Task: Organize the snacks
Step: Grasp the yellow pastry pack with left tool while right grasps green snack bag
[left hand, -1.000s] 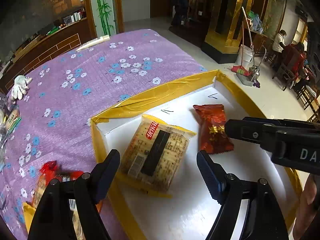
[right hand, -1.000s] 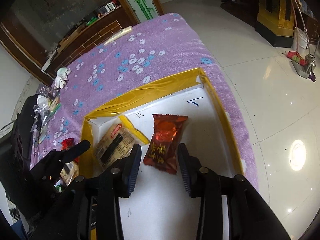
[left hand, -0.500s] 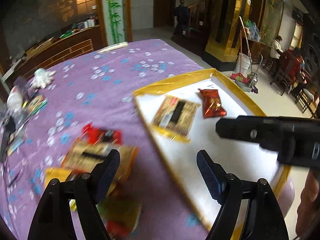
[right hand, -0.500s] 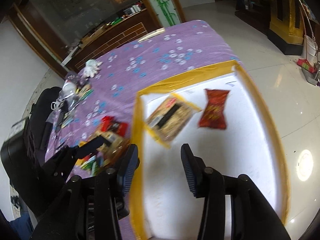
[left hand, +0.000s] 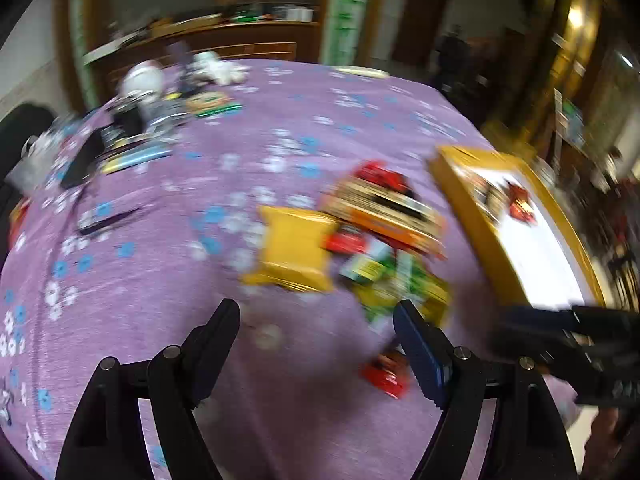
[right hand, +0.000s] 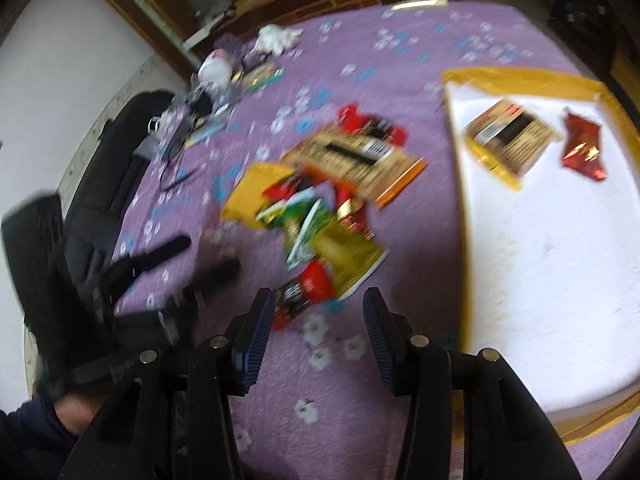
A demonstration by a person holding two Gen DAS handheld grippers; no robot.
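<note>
Purple floral tablecloth (right hand: 360, 400), snack pile (right hand: 324, 200) (blurred), white tray (right hand: 540, 260)

Both grippers are off the yellow-rimmed tray (right hand: 460, 184) now. The left gripper (left hand: 316, 332), a second ago over the tray's cracker packet (right hand: 510, 136), hangs above bare purple cloth beside the snack pile (right hand: 320, 188). The right gripper (right hand: 318, 316), earlier over the tray's red packet (right hand: 582, 148), hangs at the pile's near edge, empty and wider.
</note>
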